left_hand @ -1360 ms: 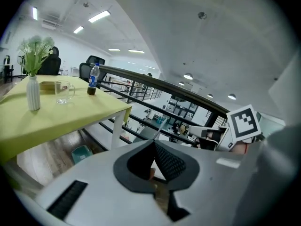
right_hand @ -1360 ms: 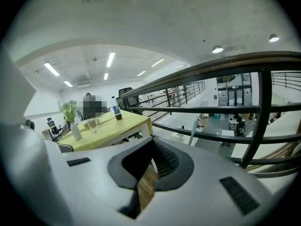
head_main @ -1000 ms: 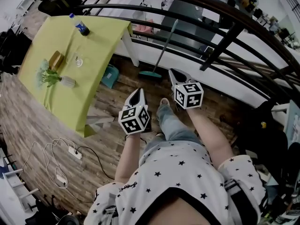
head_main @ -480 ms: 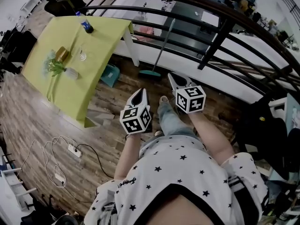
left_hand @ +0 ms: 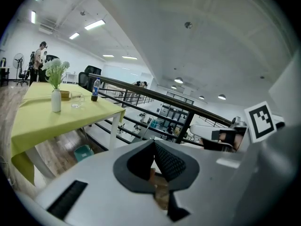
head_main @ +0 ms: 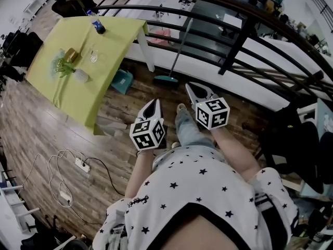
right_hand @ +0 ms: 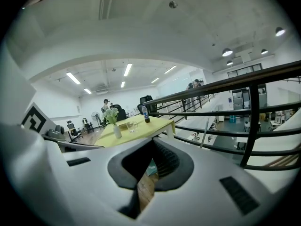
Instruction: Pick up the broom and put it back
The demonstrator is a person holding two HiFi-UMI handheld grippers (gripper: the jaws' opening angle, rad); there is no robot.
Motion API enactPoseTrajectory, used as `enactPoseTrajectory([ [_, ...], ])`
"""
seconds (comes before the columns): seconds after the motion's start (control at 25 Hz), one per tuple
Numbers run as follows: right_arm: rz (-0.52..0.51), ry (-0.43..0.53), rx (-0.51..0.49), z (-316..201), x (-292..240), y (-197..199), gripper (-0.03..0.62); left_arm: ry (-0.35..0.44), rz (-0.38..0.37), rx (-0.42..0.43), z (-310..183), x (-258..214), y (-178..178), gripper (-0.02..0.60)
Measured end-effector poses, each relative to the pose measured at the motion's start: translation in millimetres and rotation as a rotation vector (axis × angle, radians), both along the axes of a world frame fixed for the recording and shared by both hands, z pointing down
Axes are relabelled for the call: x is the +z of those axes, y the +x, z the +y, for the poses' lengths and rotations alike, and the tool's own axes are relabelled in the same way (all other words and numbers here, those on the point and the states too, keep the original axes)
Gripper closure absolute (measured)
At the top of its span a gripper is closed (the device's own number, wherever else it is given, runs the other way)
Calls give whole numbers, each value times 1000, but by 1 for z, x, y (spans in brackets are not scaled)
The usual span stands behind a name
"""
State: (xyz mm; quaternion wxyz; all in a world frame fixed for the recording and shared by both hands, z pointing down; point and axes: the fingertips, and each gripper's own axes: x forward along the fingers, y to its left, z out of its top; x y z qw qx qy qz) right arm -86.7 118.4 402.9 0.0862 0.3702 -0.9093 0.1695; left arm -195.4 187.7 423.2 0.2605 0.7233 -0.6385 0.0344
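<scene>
**Table drifts up-frame; broom holds at 12 o'clock**

Since 1 second back, the yellow-green clothed table (head_main: 104, 61) has slid up the head view toward 10 o'clock. The 2 grippers sit a touch lower in frame, and the broom head has barely shifted.

- Long pale-handled broom with a teal head (head_main: 166, 79): stands on the brown wood-plank floor (head_main: 47, 129) at 12 o'clock, its handle tilted back against the black metal railing (head_main: 239, 51). Well apart from both grippers.
- Left gripper (head_main: 154, 104): jaws pressed together at the tips, nothing between the pads.
- Right gripper (head_main: 192, 87): jaws pressed together too, empty, and nearer the broom than the left.

Judgement: 2 readings fit. Either the broom waits at the rail for a pick-up, or it already stands back in its place and the job is closing. These frames do not settle which.

Good practice on either reading:
- Keep both grippers level and clear of the rail bars.
- Do not brush the leaning handle, since it looks ready to slide sideways along the bar.
- Watch the forward foot near the teal head.
</scene>
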Motion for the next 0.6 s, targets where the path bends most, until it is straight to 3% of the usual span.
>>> enactPoseTrajectory([
  [0.6,-3,26,-14,29,-7,1,602,7,-2,-1,17,-3,3,569],
])
